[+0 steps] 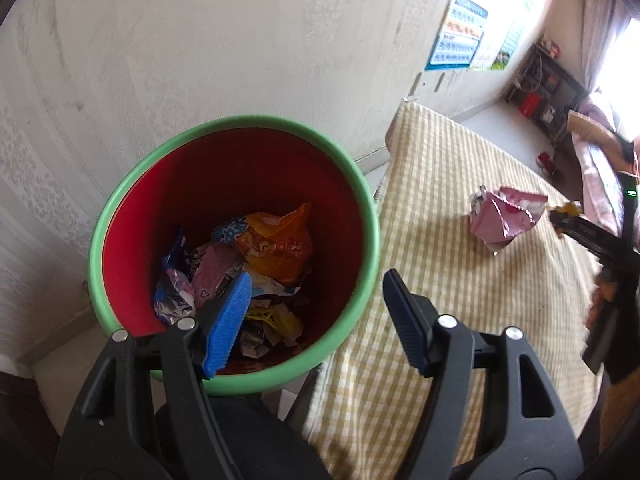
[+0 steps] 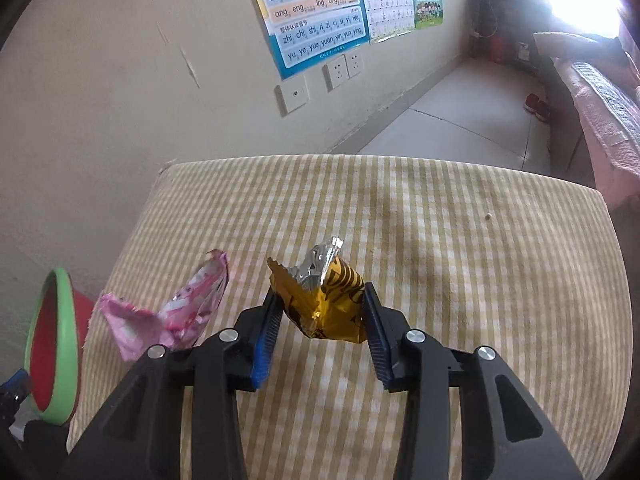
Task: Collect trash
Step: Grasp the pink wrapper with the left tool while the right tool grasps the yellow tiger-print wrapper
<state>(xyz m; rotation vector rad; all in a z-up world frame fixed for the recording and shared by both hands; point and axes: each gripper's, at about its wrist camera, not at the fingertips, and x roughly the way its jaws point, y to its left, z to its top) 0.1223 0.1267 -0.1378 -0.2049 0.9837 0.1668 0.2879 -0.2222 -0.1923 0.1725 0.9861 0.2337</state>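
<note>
The right gripper (image 2: 320, 312) points steeply down at a table covered in a yellow checked cloth (image 2: 460, 240). Its two blue-padded fingers (image 2: 266, 332) are pressed against the sides of a crumpled gold wrapper (image 2: 324, 304), which stands between them with its torn silver lining sticking up. Whether the wrapper rests on the cloth or is lifted just clear of it cannot be told.

Just to the left of that wrapper, a crumpled pink wrapper (image 2: 168, 312) lies on the cloth, touched by neither gripper.

The left gripper (image 1: 320, 292) also tilts downward, over the rim of a round bin (image 1: 360, 184) standing beside the table's left edge. Its fingers are spread apart with nothing between them; one hangs above the bin's opening, the other over the table edge.

The bin is red inside with a green rim. Its bottom holds a heap of snack wrappers (image 1: 240, 272): orange, pink, blue, silver and yellow pieces piled together.
</note>
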